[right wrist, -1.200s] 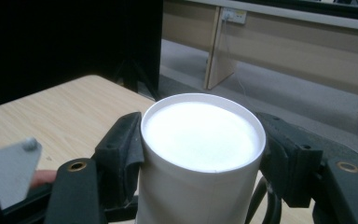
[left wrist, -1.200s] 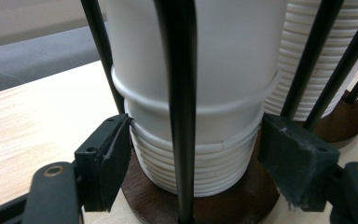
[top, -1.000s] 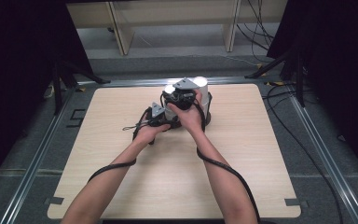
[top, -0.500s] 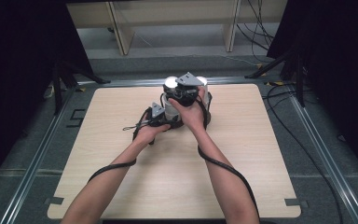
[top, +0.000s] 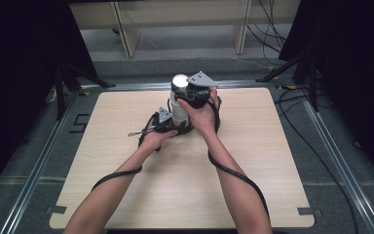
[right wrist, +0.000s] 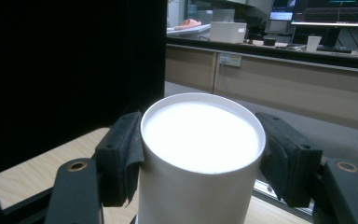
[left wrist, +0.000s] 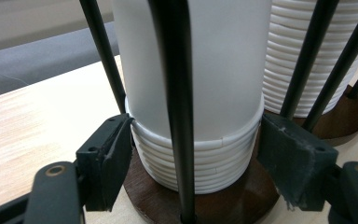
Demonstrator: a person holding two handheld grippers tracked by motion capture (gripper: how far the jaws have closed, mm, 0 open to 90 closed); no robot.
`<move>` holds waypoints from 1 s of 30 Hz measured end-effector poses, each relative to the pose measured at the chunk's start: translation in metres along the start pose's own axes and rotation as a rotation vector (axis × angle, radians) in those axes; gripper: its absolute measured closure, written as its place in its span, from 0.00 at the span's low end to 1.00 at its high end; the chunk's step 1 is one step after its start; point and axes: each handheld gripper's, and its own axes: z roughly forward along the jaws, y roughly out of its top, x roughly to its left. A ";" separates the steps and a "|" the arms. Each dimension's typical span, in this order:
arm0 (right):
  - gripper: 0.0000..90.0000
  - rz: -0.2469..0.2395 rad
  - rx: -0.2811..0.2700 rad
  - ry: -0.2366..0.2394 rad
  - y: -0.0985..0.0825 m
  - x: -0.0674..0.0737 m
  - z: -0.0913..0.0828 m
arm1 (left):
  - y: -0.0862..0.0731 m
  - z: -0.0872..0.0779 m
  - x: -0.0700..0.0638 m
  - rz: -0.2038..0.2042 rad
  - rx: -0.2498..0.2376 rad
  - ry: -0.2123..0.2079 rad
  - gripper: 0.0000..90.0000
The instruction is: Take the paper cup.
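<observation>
A stack of upturned white paper cups [left wrist: 191, 158] stands on a round dark wooden base [left wrist: 242, 196] between thin black rods [left wrist: 172, 93]. My left gripper [left wrist: 196, 149] is shut on the ribbed rims low on this stack, a pad pressed to each side. The top cup [right wrist: 200, 135] sits between the jaws of my right gripper [right wrist: 203, 140], which is shut on it near its closed end. In the high view the cup [top: 179, 100] rises at the table's far middle, with the right gripper [top: 191, 92] at its top and the left gripper [top: 168, 119] at its foot.
A second stack of cups [left wrist: 303, 56] stands on its own base just to the right of the held stack. The light wooden table [top: 272, 170] spreads wide around the holder. Black cables trail along both forearms toward the near edge.
My right gripper has lifted the top cup higher off the stack. The left gripper has stayed low on the stack.
</observation>
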 end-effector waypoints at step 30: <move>0.39 0.177 0.014 0.124 -0.008 0.002 -0.069 | -0.013 -0.112 0.000 0.035 -0.085 -0.029 0.21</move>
